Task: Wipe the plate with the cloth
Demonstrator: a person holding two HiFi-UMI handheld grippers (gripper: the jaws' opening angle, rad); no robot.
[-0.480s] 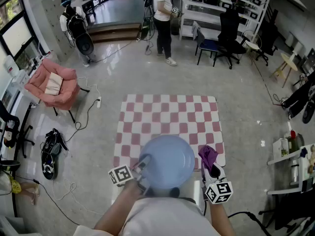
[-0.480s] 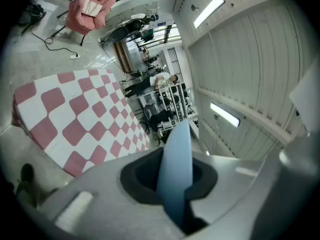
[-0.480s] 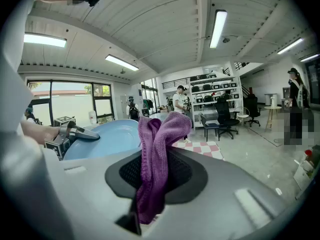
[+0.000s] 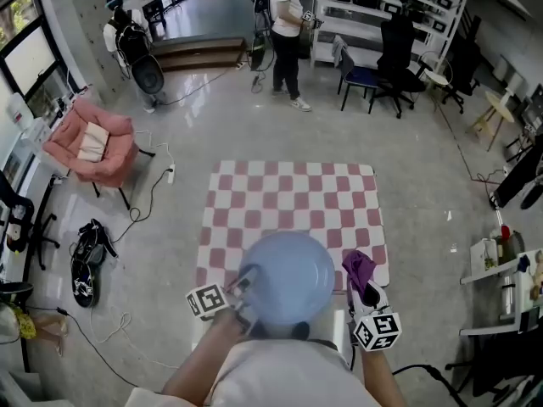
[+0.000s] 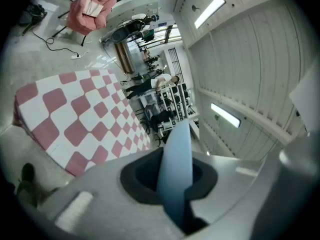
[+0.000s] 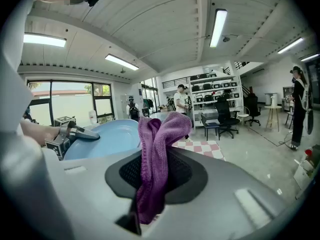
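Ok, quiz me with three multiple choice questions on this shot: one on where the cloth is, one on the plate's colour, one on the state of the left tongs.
1. Where is the cloth?
A. on the floor
B. in the right tongs
C. on the pink armchair

2. What colour is the plate?
A. white
B. green
C. light blue

3. The left tongs are:
A. shut on the plate's rim
B. open and empty
C. shut on the cloth

Answers:
1 B: the right gripper view shows the purple cloth pinched between those tongs.
2 C: it looks light blue in all three views.
3 A: the left gripper view shows the rim clamped between them.
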